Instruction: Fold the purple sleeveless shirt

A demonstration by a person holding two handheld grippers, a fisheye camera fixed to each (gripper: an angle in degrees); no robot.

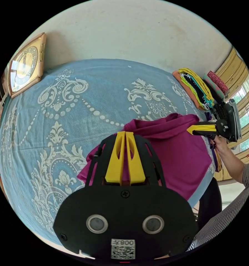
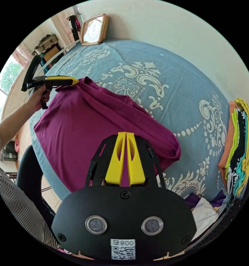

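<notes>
Covering most of both views, a blue bedspread (image 1: pixel 82 110) with a pale scrolled pattern lies over the bed, reaching back to a plain light wall (image 1: pixel 135 30). On it, toward the near edge, lies the purple sleeveless shirt (image 2: pixel 82 130), partly lifted at two upper corners so that its cloth rises in soft folds between them while its lower part rests flat on the spread and hangs a little over the bed's edge.

In the left gripper view the left tongs (image 1: pixel 125 135) stand together, their yellow jaws pressed on a bunched corner of the shirt. In the same view the right tongs (image 1: pixel 191 129) come in from the side, held by a hand (image 1: pixel 221 144), jaws together on the shirt's other corner. The right gripper view shows the right tongs' own jaws closed with purple cloth between them, and the left tongs across the shirt, closed on the far corner.

A striped sleeve (image 2: pixel 16 194) shows at the view's edge. A stack of folded clothes (image 2: pixel 239 149) in orange, green, black, teal and yellow sits at the side of the bed, well apart from the shirt. A clock (image 1: pixel 25 65) with a tan frame leans against the wall at the bed's far corner.
</notes>
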